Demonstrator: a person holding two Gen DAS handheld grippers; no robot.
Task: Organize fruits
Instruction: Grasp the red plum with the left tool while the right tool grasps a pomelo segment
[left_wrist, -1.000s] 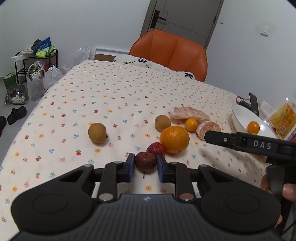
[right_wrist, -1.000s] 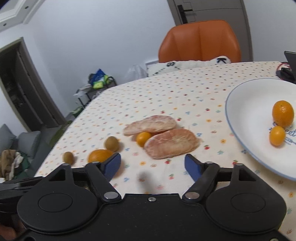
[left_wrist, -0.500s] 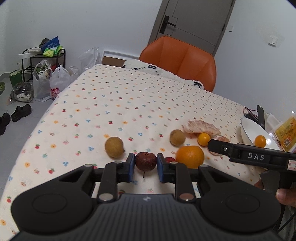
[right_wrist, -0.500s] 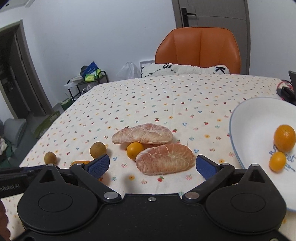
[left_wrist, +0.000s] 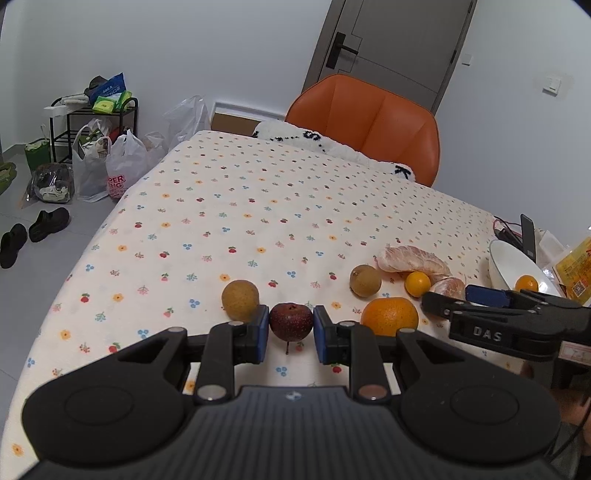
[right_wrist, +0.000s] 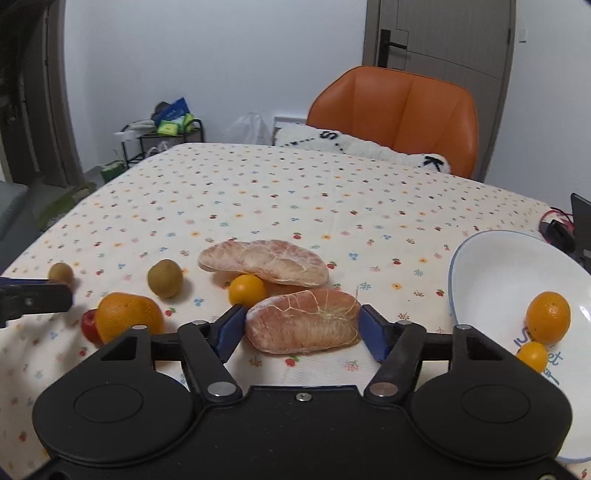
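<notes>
My left gripper (left_wrist: 290, 328) is shut on a dark red fruit (left_wrist: 290, 320) and holds it just above the flowered tablecloth. On the cloth lie two brown round fruits (left_wrist: 240, 300) (left_wrist: 365, 280), a large orange (left_wrist: 389, 316), a kumquat (left_wrist: 417, 283) and two peeled pomelo segments. My right gripper (right_wrist: 301, 330) is open and straddles the near pomelo segment (right_wrist: 301, 325), with a blue pad close to each end. Behind it lie the far segment (right_wrist: 264, 262) and the kumquat (right_wrist: 246, 290). The white plate (right_wrist: 480, 266) at the right holds a small orange (right_wrist: 548, 315) and a kumquat (right_wrist: 532, 356).
A small red fruit (right_wrist: 90, 326) sits behind the large orange (right_wrist: 129, 314). An orange chair (left_wrist: 369, 122) with a white cushion stands at the table's far edge. A phone and cables (left_wrist: 526, 236) and a yellow packet (left_wrist: 576, 266) lie past the plate. Bags and a shelf stand on the floor at left.
My left gripper has risen and drawn back with the dark red fruit in it. My right gripper has moved in over the near pomelo segment and its jaws have narrowed around it.
</notes>
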